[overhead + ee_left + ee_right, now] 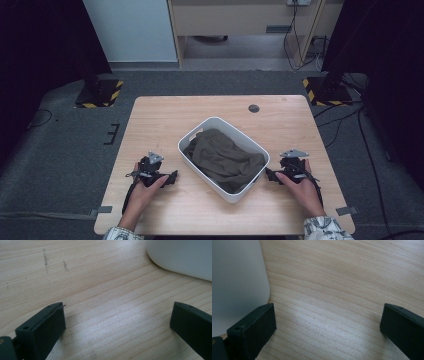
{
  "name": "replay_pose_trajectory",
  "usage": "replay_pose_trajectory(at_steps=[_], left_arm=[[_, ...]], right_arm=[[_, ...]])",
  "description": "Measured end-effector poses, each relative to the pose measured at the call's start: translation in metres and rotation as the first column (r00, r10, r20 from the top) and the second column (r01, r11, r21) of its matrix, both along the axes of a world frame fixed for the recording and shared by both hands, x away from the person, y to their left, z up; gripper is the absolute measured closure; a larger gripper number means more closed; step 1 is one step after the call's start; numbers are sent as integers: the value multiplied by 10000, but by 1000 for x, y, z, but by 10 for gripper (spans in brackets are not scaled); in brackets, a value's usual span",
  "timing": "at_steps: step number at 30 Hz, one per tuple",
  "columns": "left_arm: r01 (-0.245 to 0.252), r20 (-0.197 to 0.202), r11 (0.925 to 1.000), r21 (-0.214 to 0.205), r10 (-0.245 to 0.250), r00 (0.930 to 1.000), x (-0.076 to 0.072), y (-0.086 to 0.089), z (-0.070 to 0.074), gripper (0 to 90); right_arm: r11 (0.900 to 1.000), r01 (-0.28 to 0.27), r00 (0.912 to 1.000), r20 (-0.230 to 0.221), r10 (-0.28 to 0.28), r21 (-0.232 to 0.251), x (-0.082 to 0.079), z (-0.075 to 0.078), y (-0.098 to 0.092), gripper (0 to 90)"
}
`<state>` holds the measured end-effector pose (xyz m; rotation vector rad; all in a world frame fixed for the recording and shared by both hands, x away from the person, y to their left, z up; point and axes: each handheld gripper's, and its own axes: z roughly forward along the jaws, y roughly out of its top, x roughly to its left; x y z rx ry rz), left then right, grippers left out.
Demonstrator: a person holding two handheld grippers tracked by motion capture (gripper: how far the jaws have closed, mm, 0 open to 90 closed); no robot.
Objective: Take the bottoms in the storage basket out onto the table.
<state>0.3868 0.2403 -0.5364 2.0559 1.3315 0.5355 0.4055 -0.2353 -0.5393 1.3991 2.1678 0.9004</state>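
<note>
**Both tongs wide and empty, the cloth waiting in the tub between them**

A white rectangular plastic tub [223, 159] sits on the pale wooden table [165, 120], turned so its long axis runs from about 10 o'clock to 4 o'clock in the high view. Inside it lies a crumpled olive-brown cloth [222, 158], bunched loosely and covering most of the floor of the tub; it stays below the rim as far as can be told.

The left gripper [172, 177] rests on the table at roughly 9 o'clock from the tub, its jaws pointing across toward the tub's near-left wall. In the left gripper view its two black jaws stand wide apart with bare wood grain between them, and the tub's rounded white corner [182, 257] shows at about 1 o'clock, near but not touching. The right gripper [269, 175] lies at about 3 o'clock from the tub, just beside its near-right corner. Its jaws are likewise spread wide over bare table, with the tub's white wall [237, 282] at 10 o'clock in its own view, close alongside one jaw (whether it actually touches cannot be told).

Neither tong holds anything. The cloth lies inward of both, so each must rise over the rim to reach it. By my reading the right gripper is slightly nearer, since the cloth's bulk slumps toward the tub's 4 o'clock end.
</note>
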Motion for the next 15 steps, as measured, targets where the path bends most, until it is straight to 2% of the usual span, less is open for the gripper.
replay_pose_trajectory(at_steps=[9,11,14,15], left_arm=[[35,-31,10000,8,-35,10000,-1,0,0,0],[226,-113,9997,94,-225,9997,-1,0,2,0],[280,-97,9996,84,-279,9996,-1,1,2,8],[287,-89,9996,83,-286,9996,-1,1,2,8]], right_arm=[[10000,-51,10000,-35,51,-19,1,0,0,5],[9999,-129,9999,-41,129,10,1,0,-1,9],[9998,-189,9998,28,189,-32,0,1,-3,51],[9998,-221,9998,30,221,-7,0,2,-4,96]])
